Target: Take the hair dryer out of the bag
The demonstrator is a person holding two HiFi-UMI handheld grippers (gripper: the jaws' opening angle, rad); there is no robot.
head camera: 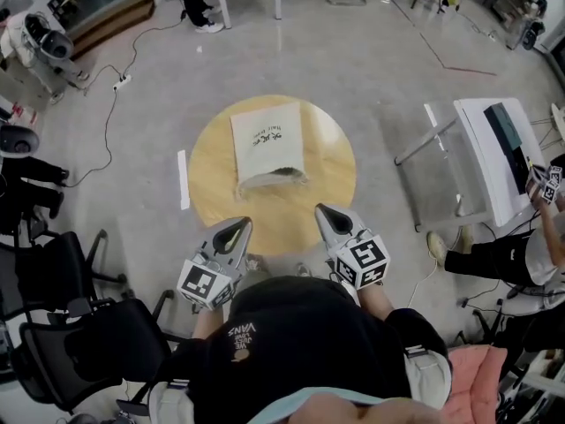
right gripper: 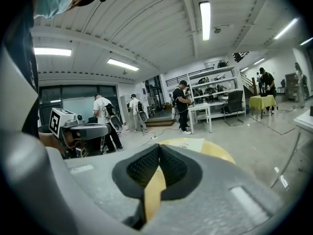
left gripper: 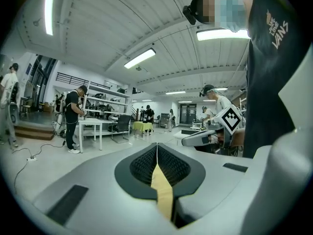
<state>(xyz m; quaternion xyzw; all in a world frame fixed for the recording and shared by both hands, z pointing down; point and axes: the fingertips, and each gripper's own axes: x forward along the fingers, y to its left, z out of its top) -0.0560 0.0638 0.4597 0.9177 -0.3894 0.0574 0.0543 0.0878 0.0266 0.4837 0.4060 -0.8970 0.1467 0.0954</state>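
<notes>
The bag (head camera: pixel 267 146), a pale flat one with print on its face, lies in the middle of the round wooden counter (head camera: pixel 210 188) with its mouth turned toward the person. The mouth gapes a little and there is something greyish just inside it. I take the hair dryer to be in there, but I cannot make it out for certain.

Both tools hang at the near edge of the counter, short of the bag and touching nothing. The left gripper (head camera: pixel 243 225) has its jaws pressed together on nothing, and so does the right gripper (head camera: pixel 322 210). Each one's own view shows the ribbed pads meeting in a thin seam.

What worries me from here is the bag itself. It looks light and nothing pins it down, so a pull on the dryer with one gripper alone would likely drag the whole bag along the counter. A jaw pushed into that shallow opening could also nip the bag's lip together with the dryer. If there is a cord coiled inside, it may snag on the way out.
</notes>
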